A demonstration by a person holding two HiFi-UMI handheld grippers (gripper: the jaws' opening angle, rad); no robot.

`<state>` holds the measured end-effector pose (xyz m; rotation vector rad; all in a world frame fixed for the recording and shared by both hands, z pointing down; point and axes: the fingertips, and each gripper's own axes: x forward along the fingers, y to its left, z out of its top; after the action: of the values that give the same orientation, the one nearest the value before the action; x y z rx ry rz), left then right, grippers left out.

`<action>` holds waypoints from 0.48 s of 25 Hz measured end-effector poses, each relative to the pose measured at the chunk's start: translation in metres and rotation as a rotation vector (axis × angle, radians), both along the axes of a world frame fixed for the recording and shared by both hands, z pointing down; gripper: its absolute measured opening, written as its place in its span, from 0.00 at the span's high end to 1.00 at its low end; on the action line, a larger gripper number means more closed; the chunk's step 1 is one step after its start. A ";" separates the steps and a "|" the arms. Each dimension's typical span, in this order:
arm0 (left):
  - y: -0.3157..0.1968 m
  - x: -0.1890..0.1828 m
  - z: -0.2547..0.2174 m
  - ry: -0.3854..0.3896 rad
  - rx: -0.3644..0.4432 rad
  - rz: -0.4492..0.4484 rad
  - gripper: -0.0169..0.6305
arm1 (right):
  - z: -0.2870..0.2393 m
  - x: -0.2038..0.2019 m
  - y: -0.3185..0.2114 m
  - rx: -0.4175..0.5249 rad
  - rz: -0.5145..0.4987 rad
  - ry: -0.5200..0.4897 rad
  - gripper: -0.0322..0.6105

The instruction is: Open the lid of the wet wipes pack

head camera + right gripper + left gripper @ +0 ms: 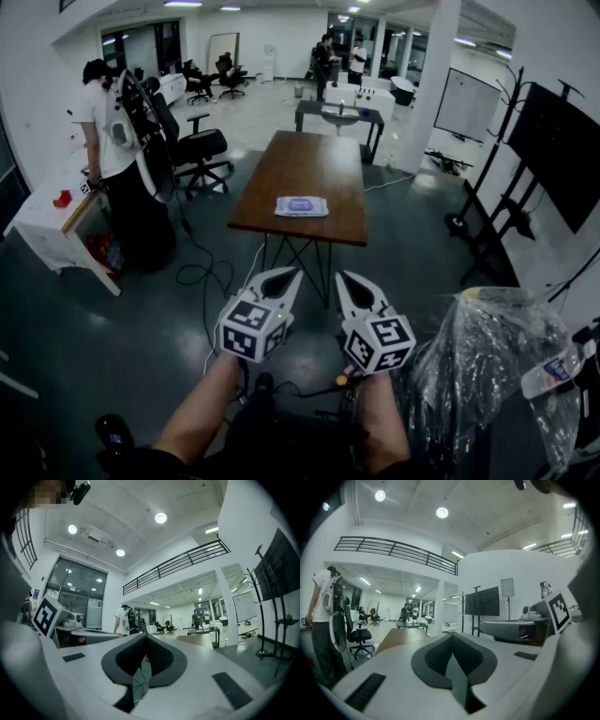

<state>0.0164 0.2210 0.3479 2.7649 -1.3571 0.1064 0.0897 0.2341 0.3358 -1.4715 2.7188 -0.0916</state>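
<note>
The wet wipes pack point(301, 206) lies flat near the front end of a long brown table point(309, 169), white with a purple label, its lid down. Both grippers are held level side by side, well short of the table and above the floor. My left gripper point(292, 274) has its jaws together with nothing in them, and my right gripper point(341, 277) is the same. In the left gripper view the left gripper's tips point(452, 638) meet, with the table point(396, 639) far ahead. In the right gripper view the right gripper's tips point(146, 637) also meet.
A person in a white shirt point(101, 122) stands at the left by a white desk point(42, 220). A black office chair point(202, 150) is left of the table, with cables point(202, 274) on the floor. A screen on a stand point(561, 155) and a plastic-wrapped heap point(487, 361) are at the right.
</note>
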 end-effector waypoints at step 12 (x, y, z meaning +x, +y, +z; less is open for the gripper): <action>-0.017 -0.002 -0.003 0.010 0.002 0.002 0.96 | -0.005 -0.005 -0.015 0.008 -0.008 0.007 0.93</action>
<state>0.0144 0.2036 0.3451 2.7644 -1.3532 0.0906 0.0847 0.2188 0.3307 -1.4619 2.7271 -0.0759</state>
